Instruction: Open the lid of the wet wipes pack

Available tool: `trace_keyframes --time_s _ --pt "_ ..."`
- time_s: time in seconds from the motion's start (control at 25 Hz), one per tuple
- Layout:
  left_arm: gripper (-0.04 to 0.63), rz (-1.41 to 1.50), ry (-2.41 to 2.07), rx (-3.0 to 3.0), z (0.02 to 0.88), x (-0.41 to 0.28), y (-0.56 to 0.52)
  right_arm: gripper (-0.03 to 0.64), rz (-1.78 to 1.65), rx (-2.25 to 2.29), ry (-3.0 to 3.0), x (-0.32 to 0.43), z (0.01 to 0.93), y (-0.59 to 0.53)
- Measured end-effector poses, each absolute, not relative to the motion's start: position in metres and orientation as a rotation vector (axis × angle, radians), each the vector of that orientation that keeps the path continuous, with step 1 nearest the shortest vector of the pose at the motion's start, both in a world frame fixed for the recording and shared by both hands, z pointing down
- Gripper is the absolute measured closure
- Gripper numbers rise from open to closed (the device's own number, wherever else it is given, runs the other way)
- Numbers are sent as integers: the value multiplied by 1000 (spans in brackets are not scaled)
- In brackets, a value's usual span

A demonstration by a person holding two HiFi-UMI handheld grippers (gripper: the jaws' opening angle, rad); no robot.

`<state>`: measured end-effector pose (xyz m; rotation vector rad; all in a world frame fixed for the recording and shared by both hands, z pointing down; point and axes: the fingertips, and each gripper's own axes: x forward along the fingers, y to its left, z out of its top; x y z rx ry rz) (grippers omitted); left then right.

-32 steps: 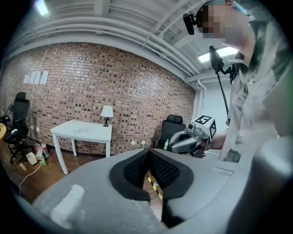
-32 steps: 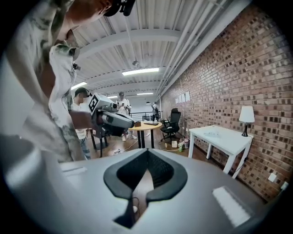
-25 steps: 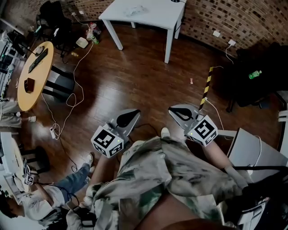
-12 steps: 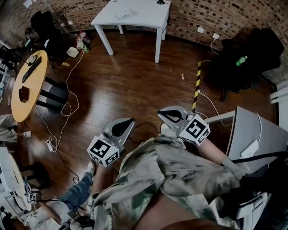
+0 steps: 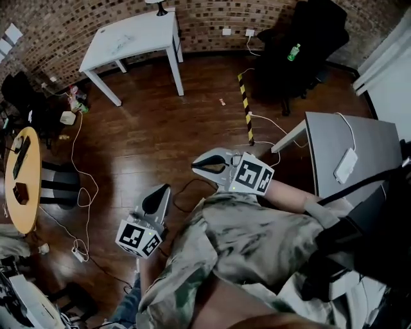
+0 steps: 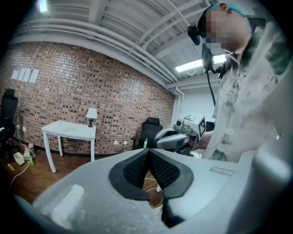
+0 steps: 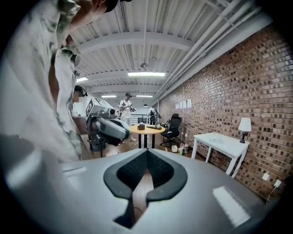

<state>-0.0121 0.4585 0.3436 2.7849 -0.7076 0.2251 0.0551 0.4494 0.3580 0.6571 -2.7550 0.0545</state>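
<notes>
Search step, by my reading: left gripper [image 5: 160, 193] and right gripper [image 5: 200, 166] hang over the floor [image 5: 160, 122], jaws closed on nothing, and the next move calls for finding the wipes pack, which is out of view.

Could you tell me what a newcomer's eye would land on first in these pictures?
First come the two grey grippers with marker cubes, held over the dark wooden floor: the left gripper and the right gripper, both with jaws together on nothing. Then come the white rectangular table by the brick wall at top left, and the yellow-and-black striped strip on the floor.
</notes>
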Motion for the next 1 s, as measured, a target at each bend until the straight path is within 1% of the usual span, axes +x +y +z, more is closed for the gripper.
trace_keyframes --time_s 0.44,1.0 --pt "595 231 -683 2804 341 -5 471 614 29 702 -2749 65 351 469" --pt "595 238 -658 2801 349 -14 473 615 -10 738 -2728 58 352 472"
